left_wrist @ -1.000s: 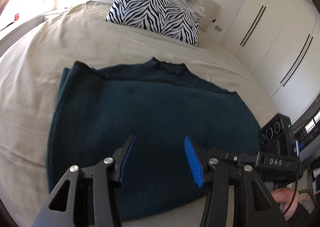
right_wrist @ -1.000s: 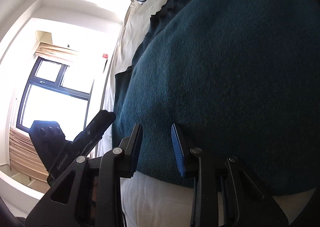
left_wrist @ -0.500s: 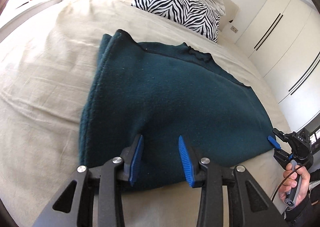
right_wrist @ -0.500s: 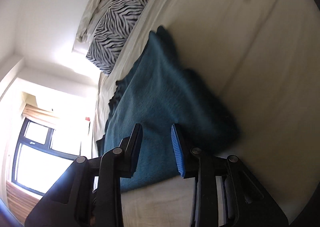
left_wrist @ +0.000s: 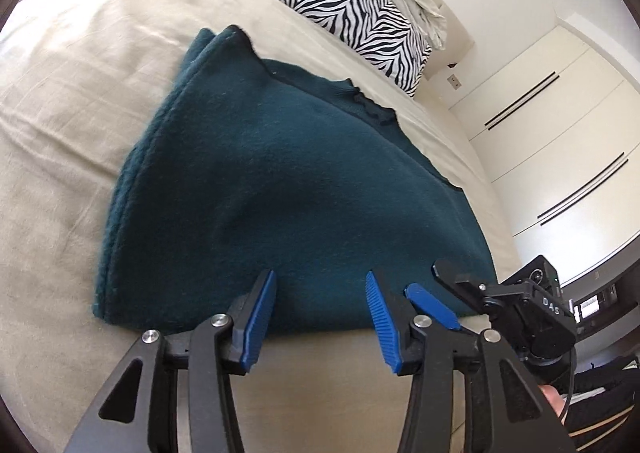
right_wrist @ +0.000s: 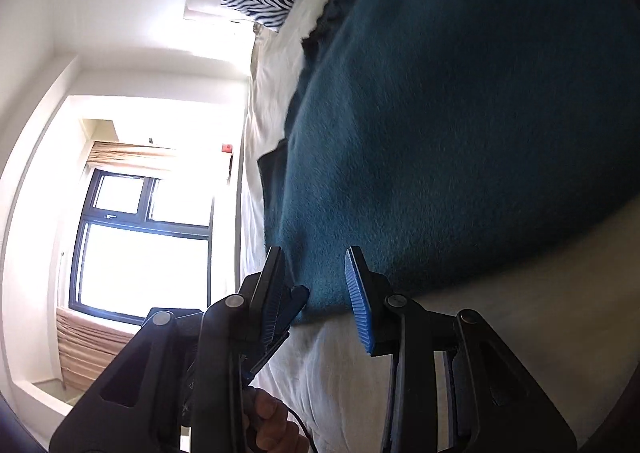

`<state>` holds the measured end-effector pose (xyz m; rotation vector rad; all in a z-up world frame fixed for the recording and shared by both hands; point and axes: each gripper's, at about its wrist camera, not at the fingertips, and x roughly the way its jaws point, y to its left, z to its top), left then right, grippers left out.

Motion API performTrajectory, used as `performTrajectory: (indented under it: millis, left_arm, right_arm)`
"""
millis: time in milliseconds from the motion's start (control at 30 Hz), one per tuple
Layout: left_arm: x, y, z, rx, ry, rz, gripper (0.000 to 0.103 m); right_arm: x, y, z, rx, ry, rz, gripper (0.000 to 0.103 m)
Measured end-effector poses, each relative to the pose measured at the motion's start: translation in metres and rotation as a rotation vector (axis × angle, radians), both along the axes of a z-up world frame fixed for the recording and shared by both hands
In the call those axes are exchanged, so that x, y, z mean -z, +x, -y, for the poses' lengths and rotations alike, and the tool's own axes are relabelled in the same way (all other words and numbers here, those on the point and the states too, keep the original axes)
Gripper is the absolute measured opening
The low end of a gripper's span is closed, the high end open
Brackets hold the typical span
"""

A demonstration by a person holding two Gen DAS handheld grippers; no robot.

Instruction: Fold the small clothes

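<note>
A dark teal knit garment [left_wrist: 288, 189] lies folded flat on the beige bed [left_wrist: 80, 93], neckline toward the pillows. My left gripper [left_wrist: 320, 293] is open and empty, its blue pads over the garment's near hem. The right gripper shows in the left wrist view [left_wrist: 436, 293] just right of it, at the hem's near right corner. In the right wrist view the garment [right_wrist: 460, 113] fills the frame; my right gripper [right_wrist: 314, 273] is open, its jaws astride the garment's near corner, not closed on it.
A zebra-striped pillow [left_wrist: 360, 13] with pale bedding on top sits at the head of the bed. White wardrobe doors [left_wrist: 560, 125] stand to the right. A bright window [right_wrist: 140, 237] is on the far side. A hand [right_wrist: 272, 425] holds the other gripper.
Both grippers moved in to the garment's near hem and now sit side by side. The right view swung back from across the bed to close on the garment's corner. Both stayed open.
</note>
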<state>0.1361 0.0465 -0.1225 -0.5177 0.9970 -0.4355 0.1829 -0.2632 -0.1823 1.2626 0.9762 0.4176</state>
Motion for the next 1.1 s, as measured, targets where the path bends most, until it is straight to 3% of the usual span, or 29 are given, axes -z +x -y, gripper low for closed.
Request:
performTrajectory:
  millis: [100,167,333,400,500,633,733,900,1100]
  left_arm:
    - [0.007,-0.001,-0.015,-0.019,-0.027,-0.015,0.04]
    - [0.01,0.0,-0.02,-0.02,-0.041,-0.015,0.039]
    - [0.006,0.0,-0.013,-0.013,-0.014,-0.009,0.041]
    - [-0.001,-0.001,-0.006,-0.004,-0.022,0.011,0.047]
    - [-0.008,0.003,0.021,0.043,-0.064,0.028,0.051]
    - [-0.009,0.015,0.086,0.191,-0.117,0.041,0.051]
    - [0.008,0.024,0.11,0.219,-0.065,-0.01,0.051]
    - [0.022,0.021,0.07,0.173,-0.098,-0.032,0.033]
    - [0.029,0.0,-0.007,0.03,-0.144,-0.035,0.028]
  right_arm:
    - [0.013,-0.008,0.01,0.034,0.039,0.009,0.028]
    - [0.008,-0.016,0.03,0.079,-0.002,0.024,0.028]
    - [0.009,-0.043,0.127,0.281,-0.036,0.03,0.028]
    - [0.007,-0.061,0.163,0.37,-0.042,0.034,0.028]
    - [0.005,-0.084,0.193,0.452,-0.028,0.045,0.029]
    - [0.006,-0.082,0.189,0.407,-0.099,0.047,0.029]
    - [0.004,-0.086,0.19,0.404,-0.095,0.04,0.029]
    - [0.017,-0.086,0.2,0.4,-0.037,0.053,0.028]
    - [0.016,-0.09,0.199,0.405,-0.063,0.068,0.028]
